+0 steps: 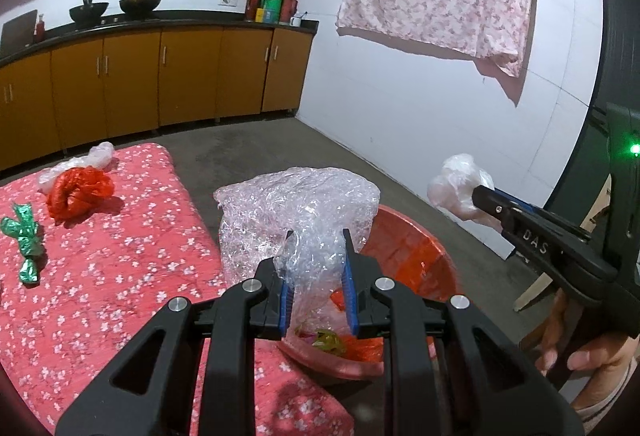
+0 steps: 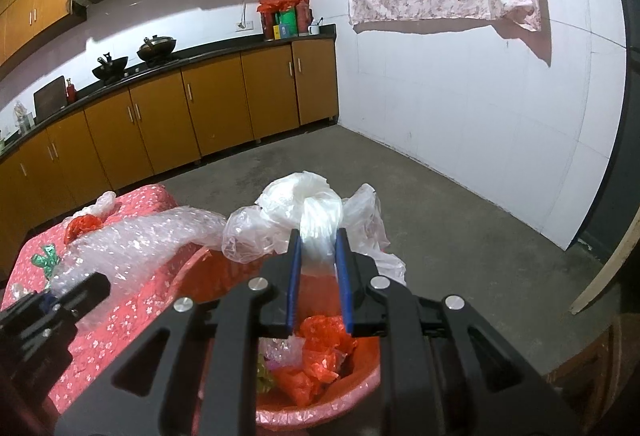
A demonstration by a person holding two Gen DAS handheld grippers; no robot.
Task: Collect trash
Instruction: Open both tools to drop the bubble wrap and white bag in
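Gripping bubble wrap [image 1: 296,211] standing upright, left tongs [image 1: 316,276]; right tongs [image 2: 318,268] clamp white bag [image 2: 304,203] above basin [image 2: 360,376].

Left gripper [image 1: 316,276] reaches forward, its blue-padded fingers [image 1: 283,294] partly closed — pinching a clear bubble wrap [image 1: 296,203] between them. Right gripper [image 2: 318,276] is held level to the right of the left one, fingers [image 2: 294,276] clamped on a crumpled clear bag [image 2: 308,203]. A bare hand [image 1: 576,352] grips its handle.
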